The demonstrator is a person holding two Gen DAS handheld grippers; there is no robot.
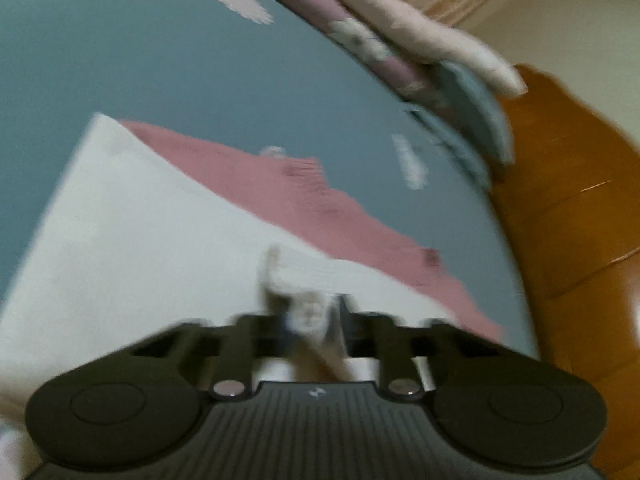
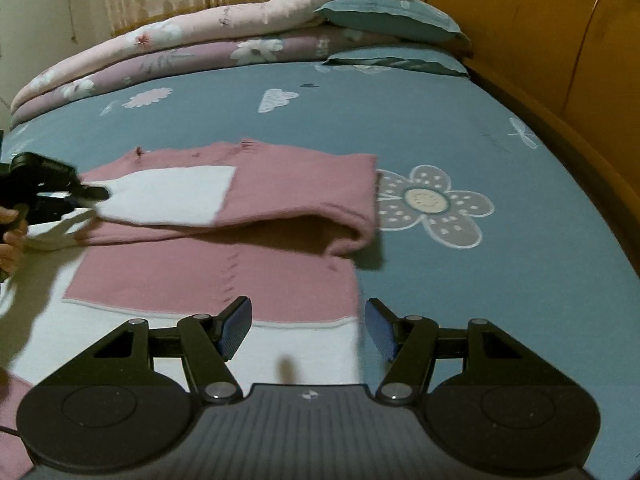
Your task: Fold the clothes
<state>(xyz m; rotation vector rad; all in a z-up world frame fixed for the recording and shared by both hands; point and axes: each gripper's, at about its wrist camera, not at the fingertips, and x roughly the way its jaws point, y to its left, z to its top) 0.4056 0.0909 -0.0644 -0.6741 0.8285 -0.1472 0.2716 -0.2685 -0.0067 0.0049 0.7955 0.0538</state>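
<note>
A pink and white knitted garment (image 2: 224,276) lies on the blue bed sheet (image 2: 460,300), with its upper part doubled over into a loose fold (image 2: 304,188). In the left wrist view the picture is blurred. There my left gripper (image 1: 308,312) is shut on a bunched edge of the garment's white fabric (image 1: 140,240), and pink cloth (image 1: 248,176) lies beyond it. The right wrist view shows the same left gripper (image 2: 94,200) at the garment's left edge, held by a hand (image 2: 10,232). My right gripper (image 2: 308,324) stands open over the garment's near right corner, nothing between its blue pads (image 2: 236,328).
Folded floral quilts (image 2: 160,52) and two blue pillows (image 2: 392,16) are stacked along the far side of the bed. A wooden headboard (image 2: 560,60) runs down the right. A flower print (image 2: 430,200) marks the bare sheet to the right of the garment.
</note>
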